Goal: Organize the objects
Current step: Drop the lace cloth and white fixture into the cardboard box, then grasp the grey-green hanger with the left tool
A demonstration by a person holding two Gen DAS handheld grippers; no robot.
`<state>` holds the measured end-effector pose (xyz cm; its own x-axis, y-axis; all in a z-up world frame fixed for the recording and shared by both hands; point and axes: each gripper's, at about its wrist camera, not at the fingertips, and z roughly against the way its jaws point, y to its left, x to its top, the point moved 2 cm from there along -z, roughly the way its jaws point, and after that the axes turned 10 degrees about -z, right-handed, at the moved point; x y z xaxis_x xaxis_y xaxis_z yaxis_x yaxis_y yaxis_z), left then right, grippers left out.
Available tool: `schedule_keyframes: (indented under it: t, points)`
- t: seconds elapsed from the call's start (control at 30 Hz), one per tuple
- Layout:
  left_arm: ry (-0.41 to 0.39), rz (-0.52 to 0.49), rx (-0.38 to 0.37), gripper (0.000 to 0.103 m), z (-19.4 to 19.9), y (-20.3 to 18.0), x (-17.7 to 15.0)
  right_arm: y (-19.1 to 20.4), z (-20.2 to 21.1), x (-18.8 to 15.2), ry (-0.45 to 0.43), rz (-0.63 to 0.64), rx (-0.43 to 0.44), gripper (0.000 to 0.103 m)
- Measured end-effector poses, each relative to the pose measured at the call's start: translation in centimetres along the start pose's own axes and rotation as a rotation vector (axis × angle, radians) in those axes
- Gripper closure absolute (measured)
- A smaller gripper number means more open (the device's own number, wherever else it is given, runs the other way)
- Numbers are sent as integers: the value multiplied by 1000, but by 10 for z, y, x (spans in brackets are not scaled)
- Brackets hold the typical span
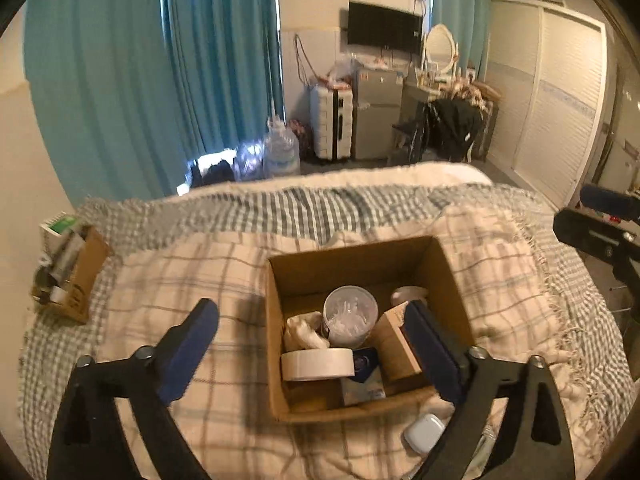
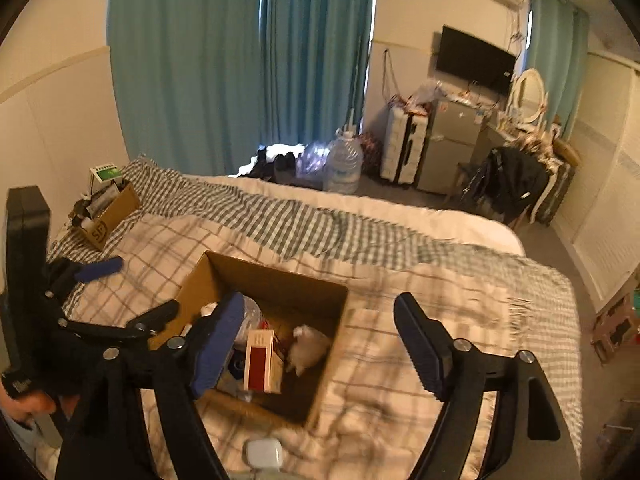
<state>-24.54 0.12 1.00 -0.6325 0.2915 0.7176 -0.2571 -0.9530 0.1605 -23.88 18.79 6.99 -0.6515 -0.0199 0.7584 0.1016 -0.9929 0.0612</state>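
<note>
Bed edge: the plaid blanket (image 1: pixel 208 360) runs to a fringed hem on the right side of the bed, with open floor beyond it toward the wardrobe.
Open room: bare blanket lies all round the cardboard box (image 1: pixel 276 344); the widest clear stretch is on its right in the right wrist view.
Left gripper (image 1: pixel 316 332): its jaws are spread wide and released, nothing between the pads; one finger hangs over the blanket left of the box, the other over the box's right part.
Right gripper (image 2: pixel 320 336): its jaws stand apart and hold nothing; the left finger is above the box, the right one above bare blanket.
Boxes: two (the second box (image 1: pixel 86 276) sits well apart at the bed's far left corner, stuffed with items).
Inside the near box: one tape roll (image 1: pixel 316 364), one clear round tub (image 1: pixel 351 316), one small carton (image 2: pixel 262 360), one white crumpled thing (image 2: pixel 308 346), plus others too blurred to count.
Outside it: one small white case (image 1: pixel 424 434) on the blanket, just beside the box's near edge.
</note>
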Motion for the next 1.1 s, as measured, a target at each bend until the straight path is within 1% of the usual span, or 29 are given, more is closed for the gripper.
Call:
schedule_keyframes:
  t: [0.03, 0.17, 0.23, 0.33, 0.43, 0.53, 0.67, 0.8, 0.97, 1.1]
  points:
    - [-20, 4, 5, 2, 18, -1, -1, -2, 12, -2, -4, -2, -8, 23]
    - [-48, 4, 13, 2, 63, -4, -7, -2, 61, -18, -18, 7, -26, 23]
    - [-59, 1, 19, 1, 83, -6, -11, 1, 82, -27, -25, 6, -6, 22]
    - [-81, -3, 36, 0, 109, -6, -23, 8, 106, -43, -33, 26, 6, 18]
    - [-87, 16, 40, 0, 124, -5, -38, 17, 117, -64, -31, 66, -19, 16]
    - [-77, 44, 44, 0, 128, -7, -58, 16, 119, -87, -23, 78, -28, 16]
    - [-57, 76, 52, 0, 116, -17, -87, 2, 103, -121, 28, 45, -46, 15]
    - [-5, 79, 52, 0, 86, -34, -116, -19, 72, -154, 95, 10, -76, 15]
    - [77, 92, 4, 0, 36, -57, -145, -47, 29, -187, 193, -55, -96, 15]
    - [142, 94, -43, 0, -2, -78, -161, -60, 0, -205, 240, -80, -120, 15]
